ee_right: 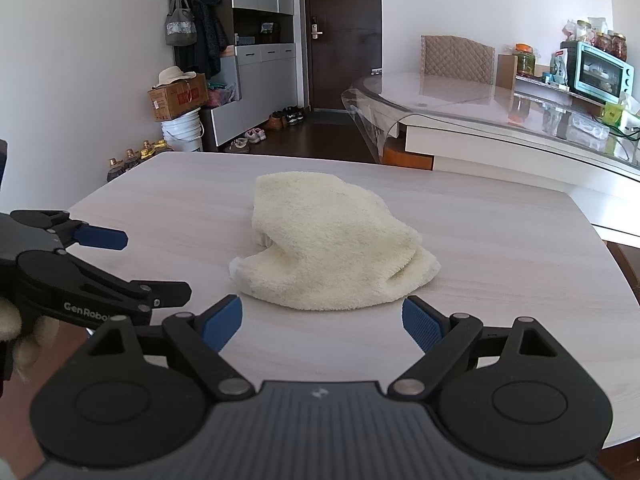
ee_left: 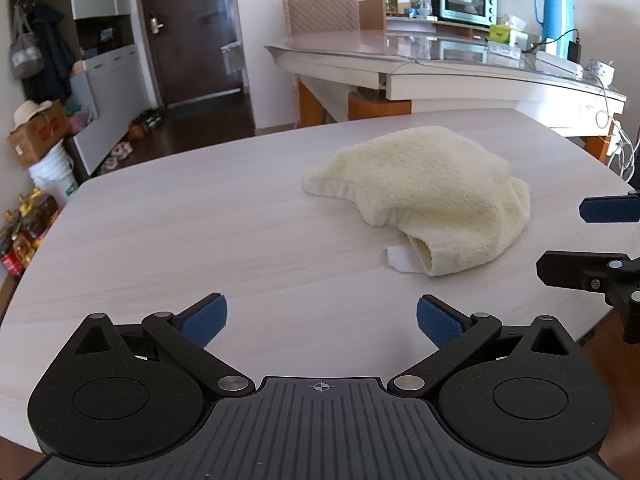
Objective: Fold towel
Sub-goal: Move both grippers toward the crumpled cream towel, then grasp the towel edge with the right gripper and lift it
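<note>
A crumpled cream terry towel [ee_left: 432, 196] lies on the pale wood-grain bench [ee_left: 180, 240], with the left hand-held gripper [ee_left: 322, 320] and right hand-held gripper [ee_right: 322, 320] both spread wide, holding nothing.

I see the crumpled cream terry towel [ee_right: 332, 244] on the pale wood-grain table [ee_right: 500, 248], just beyond my right gripper's [ee_right: 322, 322] spread blue-padded jaws.

A cream terry towel [ee_left: 432, 196] lies crumpled in a loose heap on the pale wooden table [ee_left: 160, 240].

Fluffy cream terry-cloth towel [ee_right: 332, 244] lies on a matt, pale wood-grain table [ee_right: 500, 248]; tool pads [ee_right: 224, 320] are ribbed blue.
</note>
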Demonstrator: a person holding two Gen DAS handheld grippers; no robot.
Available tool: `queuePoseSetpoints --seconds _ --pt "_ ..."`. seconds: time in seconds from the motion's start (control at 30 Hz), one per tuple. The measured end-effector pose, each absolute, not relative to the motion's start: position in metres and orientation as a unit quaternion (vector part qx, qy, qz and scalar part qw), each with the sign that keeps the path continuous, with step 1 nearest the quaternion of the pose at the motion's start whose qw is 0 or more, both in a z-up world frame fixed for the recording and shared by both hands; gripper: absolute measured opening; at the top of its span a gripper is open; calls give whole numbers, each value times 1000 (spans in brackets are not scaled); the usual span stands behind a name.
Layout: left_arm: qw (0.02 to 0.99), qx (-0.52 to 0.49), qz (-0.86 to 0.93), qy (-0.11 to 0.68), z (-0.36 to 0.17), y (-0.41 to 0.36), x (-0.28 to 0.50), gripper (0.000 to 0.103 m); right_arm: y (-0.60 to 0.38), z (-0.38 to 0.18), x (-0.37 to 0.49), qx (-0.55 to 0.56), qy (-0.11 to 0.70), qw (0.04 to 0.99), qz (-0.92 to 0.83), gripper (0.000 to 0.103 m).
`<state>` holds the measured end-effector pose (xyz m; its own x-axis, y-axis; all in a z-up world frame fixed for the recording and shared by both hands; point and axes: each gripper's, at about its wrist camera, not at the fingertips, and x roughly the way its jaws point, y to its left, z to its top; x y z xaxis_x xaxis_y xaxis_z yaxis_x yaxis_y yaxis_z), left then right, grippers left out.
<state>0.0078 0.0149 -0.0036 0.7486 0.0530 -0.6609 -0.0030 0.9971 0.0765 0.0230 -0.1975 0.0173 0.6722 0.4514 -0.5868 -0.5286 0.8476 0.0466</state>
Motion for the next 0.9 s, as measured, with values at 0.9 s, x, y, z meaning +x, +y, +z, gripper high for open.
queuePoseSetpoints --seconds 0.9 --pt "933 39 9 359 -7 28 16 103 -168 25 45 -84 289 908 290 88"
